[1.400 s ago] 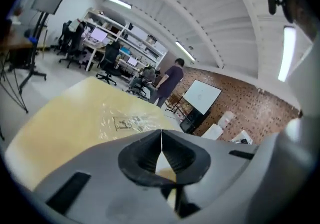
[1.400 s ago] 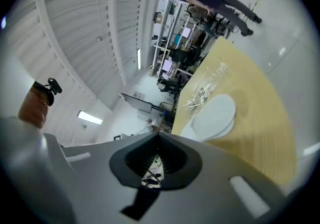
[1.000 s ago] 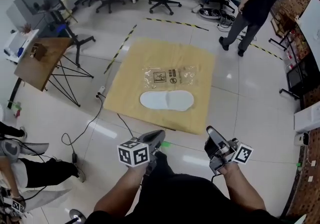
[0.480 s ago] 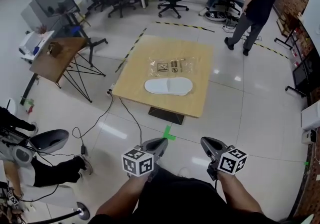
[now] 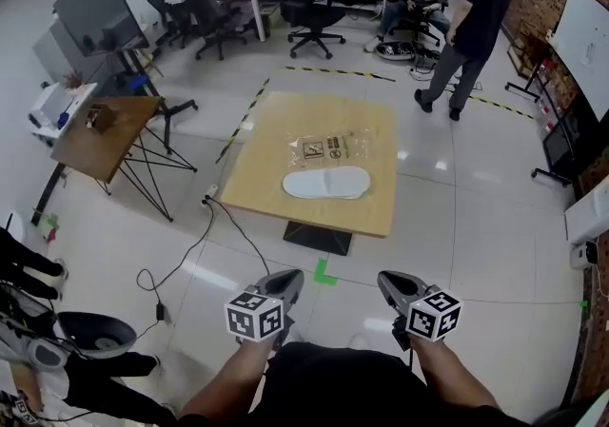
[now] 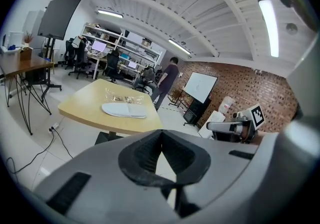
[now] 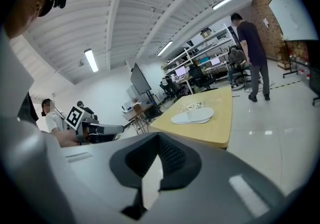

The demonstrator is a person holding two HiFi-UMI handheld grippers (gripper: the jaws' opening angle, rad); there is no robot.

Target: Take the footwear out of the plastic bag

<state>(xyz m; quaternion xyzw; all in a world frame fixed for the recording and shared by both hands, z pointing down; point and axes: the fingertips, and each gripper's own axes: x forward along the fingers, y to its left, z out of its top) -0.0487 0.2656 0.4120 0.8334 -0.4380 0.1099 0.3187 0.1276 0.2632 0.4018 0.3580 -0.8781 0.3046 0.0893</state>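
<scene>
A pair of white slippers point(image 5: 326, 183) lies flat on the square wooden table point(image 5: 266, 168), outside the clear plastic bag point(image 5: 328, 145), which lies just behind them. Both grippers hang over the floor well short of the table, close to my body. My left gripper point(image 5: 285, 280) is shut with nothing in it, and so is my right gripper point(image 5: 388, 281). In the left gripper view the slippers point(image 6: 124, 110) and the bag point(image 6: 122, 99) lie far beyond the shut jaws. In the right gripper view the slippers point(image 7: 192, 115) are equally distant.
A person point(image 5: 466, 26) stands beyond the table's far right corner. A wooden side table point(image 5: 100, 126) on crossed legs stands to the left. A cable point(image 5: 181, 263) trails over the floor, and green tape point(image 5: 324, 273) marks the tiles near the table's base. Someone's legs point(image 5: 57, 359) show at lower left.
The table with the slippers and bag has dropped farther away in the head view. Both grippers stay low near my body, and the right one has rolled so its marker cube faces up.
</scene>
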